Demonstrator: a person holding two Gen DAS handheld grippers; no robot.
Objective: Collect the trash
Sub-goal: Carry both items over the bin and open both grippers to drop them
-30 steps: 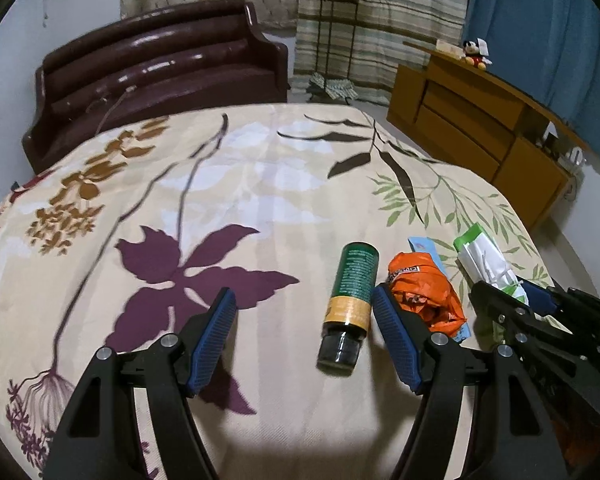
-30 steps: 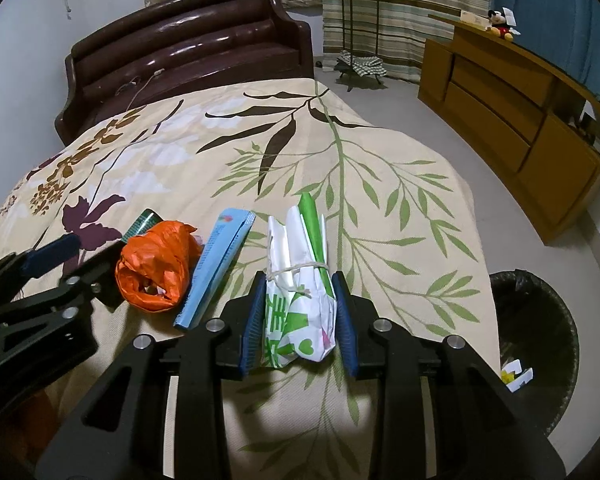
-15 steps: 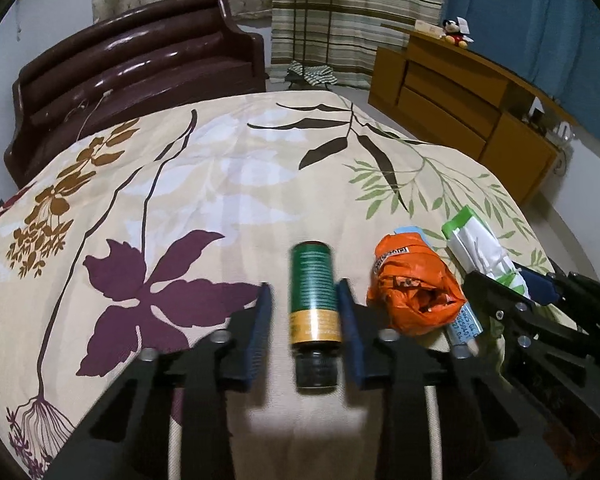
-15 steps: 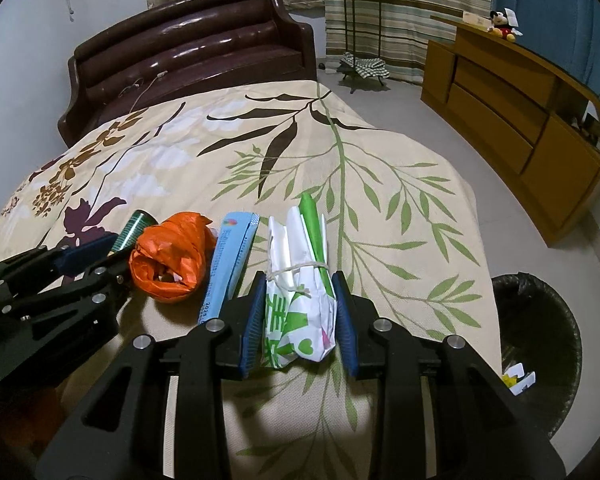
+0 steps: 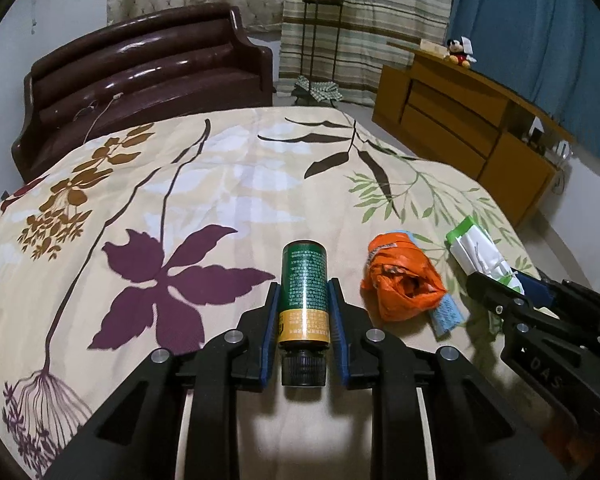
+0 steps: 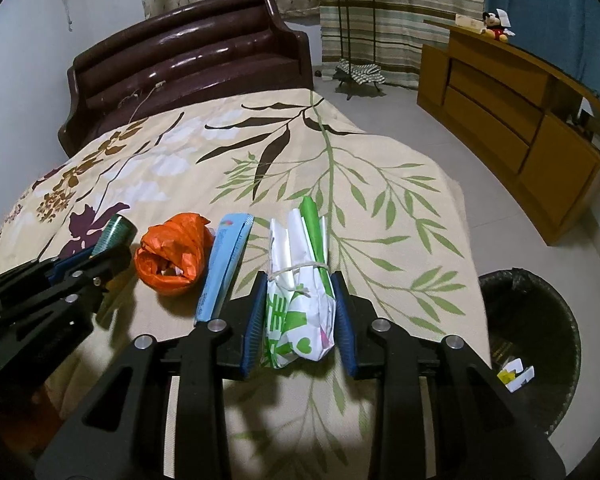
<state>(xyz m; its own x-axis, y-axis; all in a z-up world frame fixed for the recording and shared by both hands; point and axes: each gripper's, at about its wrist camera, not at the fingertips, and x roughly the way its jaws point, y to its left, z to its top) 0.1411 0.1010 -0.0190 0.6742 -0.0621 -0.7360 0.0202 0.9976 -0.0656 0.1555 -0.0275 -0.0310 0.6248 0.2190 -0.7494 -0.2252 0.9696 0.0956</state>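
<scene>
My left gripper (image 5: 303, 304) is shut on a green bottle (image 5: 305, 280) with a yellow band and a black cap, lying on the bed. My right gripper (image 6: 300, 304) is shut on a white and green paper bundle (image 6: 300, 288) tied with string. Between them lie a crumpled orange bag (image 5: 400, 284) and a flat blue packet (image 6: 226, 264). The orange bag (image 6: 172, 256) and the bottle's end (image 6: 114, 232) also show in the right wrist view. The bundle (image 5: 480, 252) shows in the left wrist view, held by the right gripper (image 5: 500, 284).
The floral bedspread (image 5: 220, 184) covers the bed. A black bin (image 6: 536, 344) with a bag liner stands on the floor right of the bed. A wooden dresser (image 6: 520, 120) lines the right wall. A dark headboard (image 5: 148, 72) is at the far end.
My left gripper moved over the green bottle and closed its fingers on it. My right gripper stayed shut on the paper bundle and hardly moved.
</scene>
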